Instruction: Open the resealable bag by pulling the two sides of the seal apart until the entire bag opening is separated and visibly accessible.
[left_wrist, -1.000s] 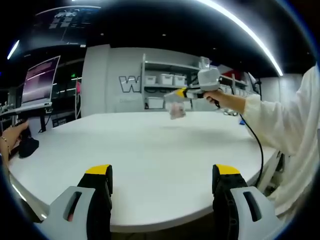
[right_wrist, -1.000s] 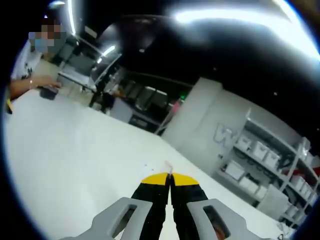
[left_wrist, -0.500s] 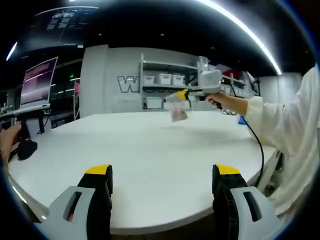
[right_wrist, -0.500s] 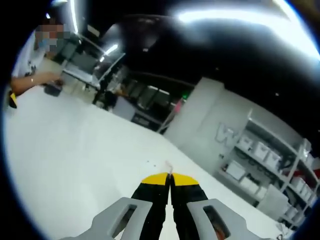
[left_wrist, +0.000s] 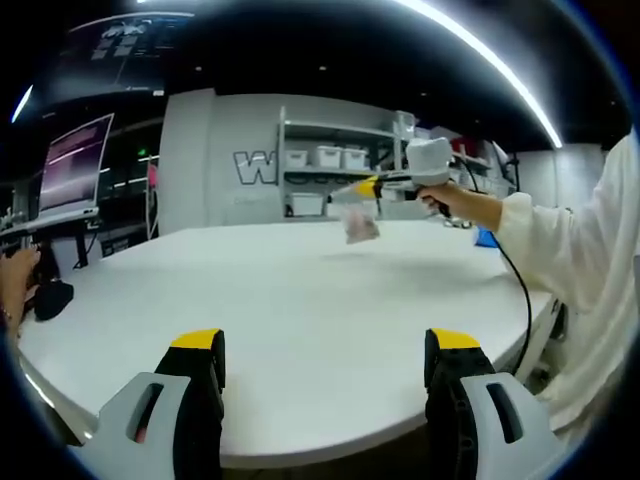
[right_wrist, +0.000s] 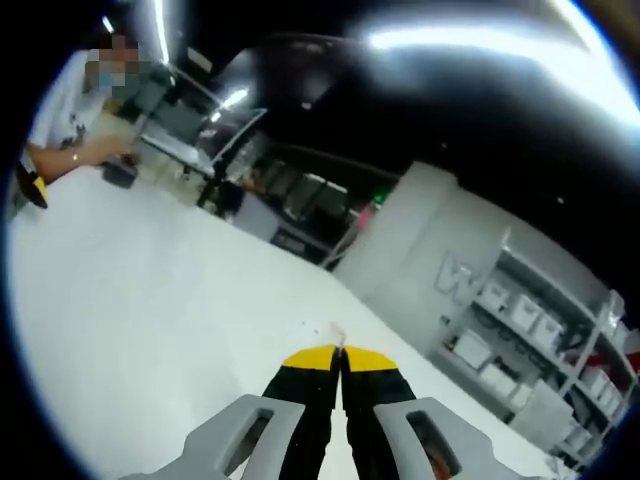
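White table (left_wrist: 300, 320) spans the foreground. Shelving unit (left_wrist: 335, 170) with white bins (left_wrist: 328, 157) stands against grey wall with large letter "W" (left_wrist: 252, 167). Monitor (left_wrist: 75, 160) at left. Black object (left_wrist: 52, 297) sits at table's left edge. Seated person in white shirt (right_wrist: 75, 110) at the far end of the table.

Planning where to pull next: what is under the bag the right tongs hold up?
In the left gripper view the bag hangs from the shut right tongs above the bare white table. Nothing lies beneath it. Its contents are too small and blurred to tell.
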